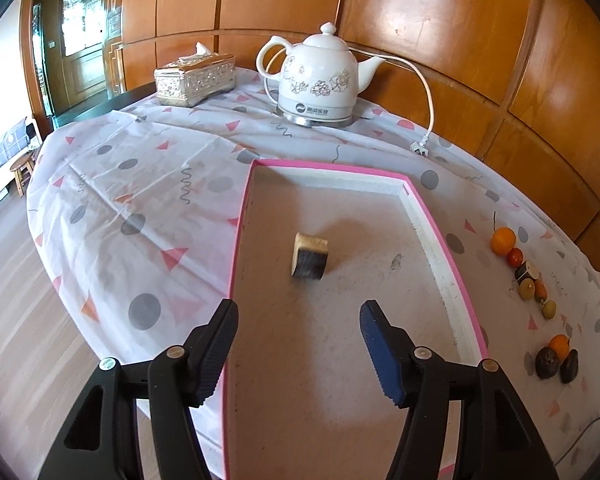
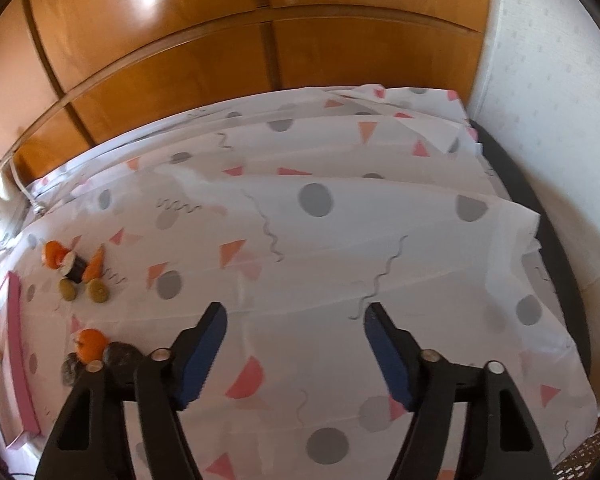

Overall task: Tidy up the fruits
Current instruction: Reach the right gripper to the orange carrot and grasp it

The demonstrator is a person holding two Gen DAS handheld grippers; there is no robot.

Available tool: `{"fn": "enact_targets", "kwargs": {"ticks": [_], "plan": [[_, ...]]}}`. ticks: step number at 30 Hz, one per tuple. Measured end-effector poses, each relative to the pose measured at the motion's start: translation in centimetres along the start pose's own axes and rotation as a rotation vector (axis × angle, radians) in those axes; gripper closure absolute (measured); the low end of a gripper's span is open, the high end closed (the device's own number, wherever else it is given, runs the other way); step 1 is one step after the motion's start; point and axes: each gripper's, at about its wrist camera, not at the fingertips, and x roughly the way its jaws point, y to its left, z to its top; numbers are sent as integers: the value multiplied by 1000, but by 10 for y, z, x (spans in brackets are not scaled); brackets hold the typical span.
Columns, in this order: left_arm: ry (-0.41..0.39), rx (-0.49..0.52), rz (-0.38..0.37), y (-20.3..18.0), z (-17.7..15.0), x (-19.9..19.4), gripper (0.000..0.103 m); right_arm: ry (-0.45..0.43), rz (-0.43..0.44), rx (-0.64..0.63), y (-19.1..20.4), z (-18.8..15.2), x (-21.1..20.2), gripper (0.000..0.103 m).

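A pink-rimmed tray (image 1: 332, 166) lies on the patterned tablecloth, and a small tan-and-dark toy food block (image 1: 309, 256) rests on its floor. My left gripper (image 1: 300, 306) hangs open above the tray's near part, with nothing between its fingers. To the right of the tray sits a row of small fruits led by an orange (image 1: 503, 241). Closer to me lies another orange with two dark fruits (image 1: 547, 362). In the right wrist view the same fruits (image 2: 74, 270) and the orange (image 2: 90, 344) lie at the left, beside the tray (image 2: 18, 320). My right gripper (image 2: 295, 308) is open over bare cloth.
A white electric kettle (image 1: 320, 80) with its cord and loose plug (image 1: 420, 148) stands at the back, next to a silver tissue box (image 1: 196, 78). A wood-panelled wall runs behind the table. The table edge drops to the floor on the left.
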Motion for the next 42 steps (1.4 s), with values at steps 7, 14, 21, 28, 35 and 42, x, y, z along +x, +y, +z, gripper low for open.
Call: {"fn": "enact_targets", "kwargs": {"ticks": [7, 14, 21, 28, 35, 42], "plan": [[-17, -48, 22, 15, -3, -10, 30, 49, 114, -110, 39, -6, 1, 48], [-32, -87, 29, 28, -3, -18, 26, 88, 220, -230, 104, -5, 9, 56], [-49, -120, 41, 40, -2, -25, 26, 120, 303, -299, 170, 16, 35, 62], [-49, -160, 68, 57, -4, -27, 24, 174, 247, -365, 221, 34, 81, 63], [-45, -181, 83, 65, -6, -27, 24, 222, 171, -407, 236, 33, 122, 79], [-49, -167, 83, 60, -7, -30, 24, 168, 190, -392, 232, 33, 110, 80]]}}
